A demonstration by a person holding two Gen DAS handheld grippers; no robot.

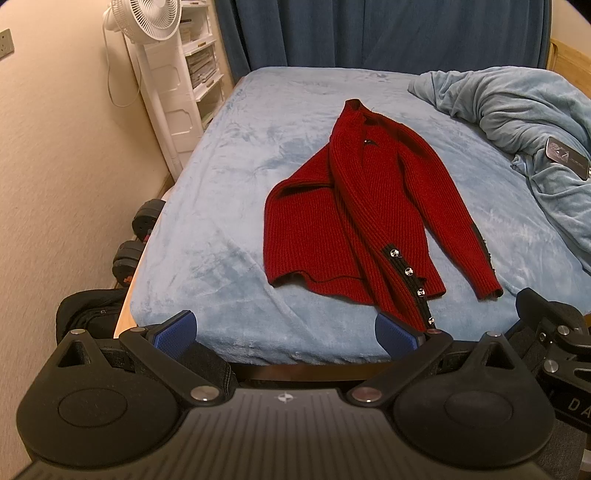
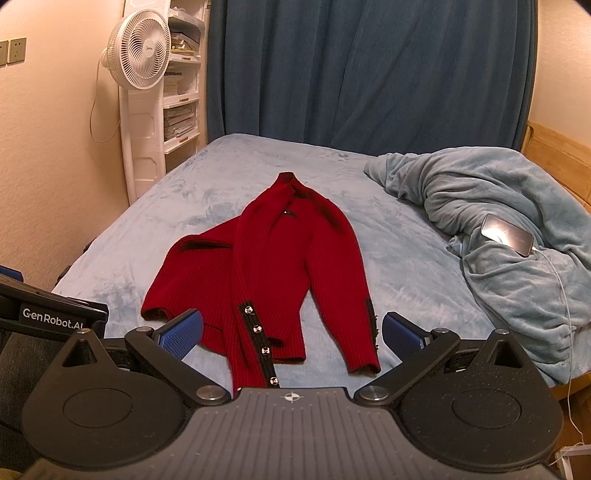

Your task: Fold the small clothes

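Note:
A dark red knitted cardigan (image 1: 369, 206) (image 2: 273, 266) lies on the light blue bed (image 1: 229, 236) (image 2: 406, 266), collar far, hem near. One sleeve is folded across its front, with a black cuff strip of silver buttons (image 1: 408, 271) (image 2: 256, 326). The other sleeve runs down the right side. My left gripper (image 1: 286, 332) stands open at the bed's near edge, nothing between its blue pads (image 1: 177, 332). My right gripper (image 2: 291, 332) stands open just above the cardigan's hem and the two cuffs, holding nothing.
A crumpled blue blanket (image 1: 517, 107) (image 2: 498, 221) lies at the right with a phone (image 2: 508, 234) on a charging cable. A white fan (image 1: 147, 22) (image 2: 138, 55) and shelves stand left. Dumbbells (image 1: 136, 236) and a black bag (image 1: 88, 314) sit on the floor. Blue curtain (image 2: 369, 74) behind.

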